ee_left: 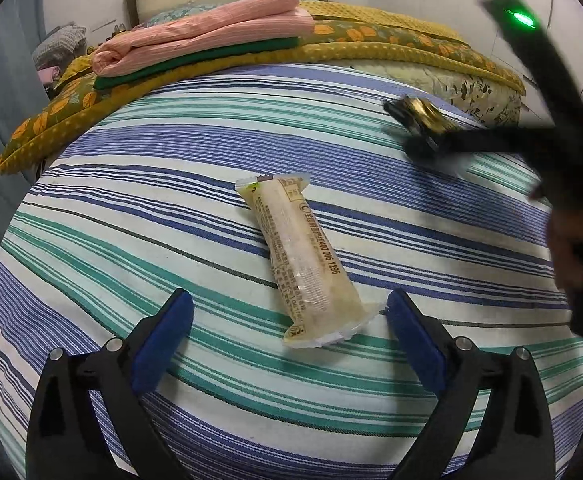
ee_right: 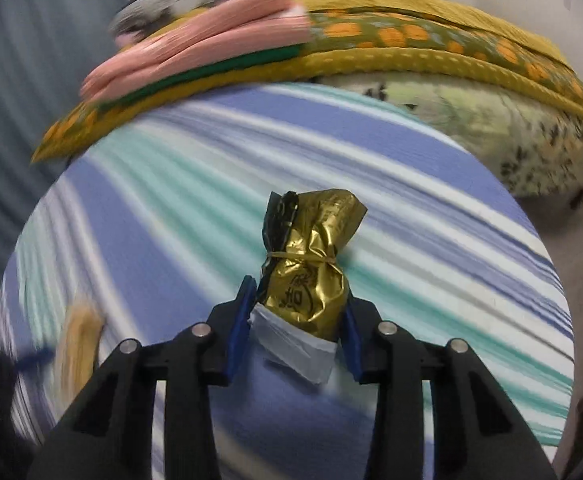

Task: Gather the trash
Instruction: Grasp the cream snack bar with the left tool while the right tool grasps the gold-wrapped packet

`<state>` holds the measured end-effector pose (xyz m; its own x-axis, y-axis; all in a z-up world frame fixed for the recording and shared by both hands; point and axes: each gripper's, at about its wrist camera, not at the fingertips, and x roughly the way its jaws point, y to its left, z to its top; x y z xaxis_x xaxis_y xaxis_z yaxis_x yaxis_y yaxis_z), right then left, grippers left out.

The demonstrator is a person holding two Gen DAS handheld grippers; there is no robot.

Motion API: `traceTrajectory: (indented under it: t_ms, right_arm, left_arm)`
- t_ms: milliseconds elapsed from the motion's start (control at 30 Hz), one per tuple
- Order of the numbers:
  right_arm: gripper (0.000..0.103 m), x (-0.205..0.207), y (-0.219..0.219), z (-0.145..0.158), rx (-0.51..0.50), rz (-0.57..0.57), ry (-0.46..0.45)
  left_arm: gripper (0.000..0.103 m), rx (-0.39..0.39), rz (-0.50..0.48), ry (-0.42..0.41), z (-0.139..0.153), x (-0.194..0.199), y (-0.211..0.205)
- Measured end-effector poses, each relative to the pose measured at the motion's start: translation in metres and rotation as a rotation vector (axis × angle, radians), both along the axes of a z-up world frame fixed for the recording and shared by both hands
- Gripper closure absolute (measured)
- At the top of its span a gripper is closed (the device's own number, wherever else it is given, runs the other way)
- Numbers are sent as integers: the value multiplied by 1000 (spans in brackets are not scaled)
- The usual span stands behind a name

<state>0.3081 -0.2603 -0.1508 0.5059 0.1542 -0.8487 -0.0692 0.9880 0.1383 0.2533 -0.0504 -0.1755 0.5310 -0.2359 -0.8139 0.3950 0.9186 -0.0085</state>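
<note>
**Striped bed, two wrappers, one in the right jaws**

Striped bedsheet point(ee_left: 195, 240) in blue, teal and white fills both views. Behind it I see a mustard quilt point(ee_left: 391, 46) with orange flowers, and a folded pink blanket point(ee_left: 211, 32) stacked on a green one.

Left wrist view: my left gripper point(ee_left: 289, 312) hangs above the sheet with its blue pads spread wide, nothing pinched. Pale snack wrapper point(ee_left: 303, 256) lies flat on the sheet. Its long axis runs from the upper left, near the middle of the bed, down to the lower right, so the near crimped end sits between the two fingers, closer to the right pad. I cannot tell if that pad touches it. Printed text runs along its length.

Right wrist view: my right gripper point(ee_right: 301, 304) has its jaws narrowed on a crumpled gold foil wrapper point(ee_right: 311, 260); both blue pads press its sides. This wrapper points away from the camera along the fingers, long axis straight ahead, a rubber band cinched around its middle, black-and-gold top flared beyond. White paper point(ee_right: 295, 344) shows at its near end. Background is motion-blurred.

From the left camera, that same gripper appears blurred at upper right.
</note>
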Motion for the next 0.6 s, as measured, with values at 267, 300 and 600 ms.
traceTrajectory:
  t_ms: [267,300,600]
  right_arm:
    - [65,-104,8,4,10,147,19]
    - [65,-119,7,4,15,156,27]
    - [47,-167,-8,10,33,121,12]
  left_arm:
    - [6,-149,-25,24,4,-2,19]
    - [6,-173,-35,28,5,-5,24]
    - [6,-131,-27,34,9,-8,17]
